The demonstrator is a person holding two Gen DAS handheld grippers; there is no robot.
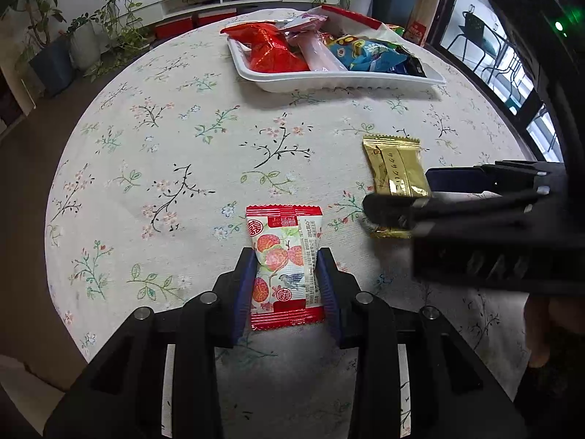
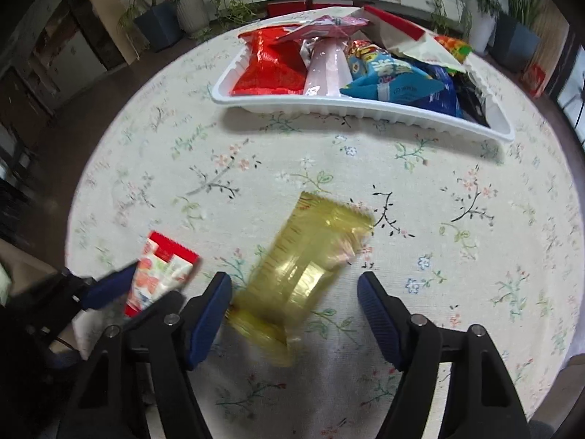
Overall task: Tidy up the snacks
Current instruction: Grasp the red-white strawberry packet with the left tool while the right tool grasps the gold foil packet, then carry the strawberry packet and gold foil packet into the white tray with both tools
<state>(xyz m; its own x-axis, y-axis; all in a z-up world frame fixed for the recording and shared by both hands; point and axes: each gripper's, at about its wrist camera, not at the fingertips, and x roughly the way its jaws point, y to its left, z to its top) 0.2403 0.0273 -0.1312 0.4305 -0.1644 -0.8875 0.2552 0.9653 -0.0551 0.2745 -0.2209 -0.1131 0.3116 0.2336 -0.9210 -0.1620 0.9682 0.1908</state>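
Note:
My left gripper [image 1: 287, 278] is shut on a red-and-white lychee-print snack packet [image 1: 285, 259], its blue pads pressing both long sides; the packet lies on the floral tablecloth. It also shows in the right wrist view [image 2: 161, 274]. My right gripper [image 2: 292, 314] is open, its fingers straddling a gold snack packet [image 2: 303, 267] that lies on the cloth, blurred. In the left wrist view the gold packet [image 1: 396, 168] sits to the right with the right gripper's fingers [image 1: 402, 212] over its near end. A white tray [image 1: 351, 80] holds several snack bags at the far side.
The round table [image 1: 164, 153] has a floral cloth. The tray [image 2: 365, 109] holds a red bag [image 2: 274, 66], a pink packet [image 2: 325, 69] and blue bags [image 2: 402, 80]. Potted plants and a white shelf stand beyond the table.

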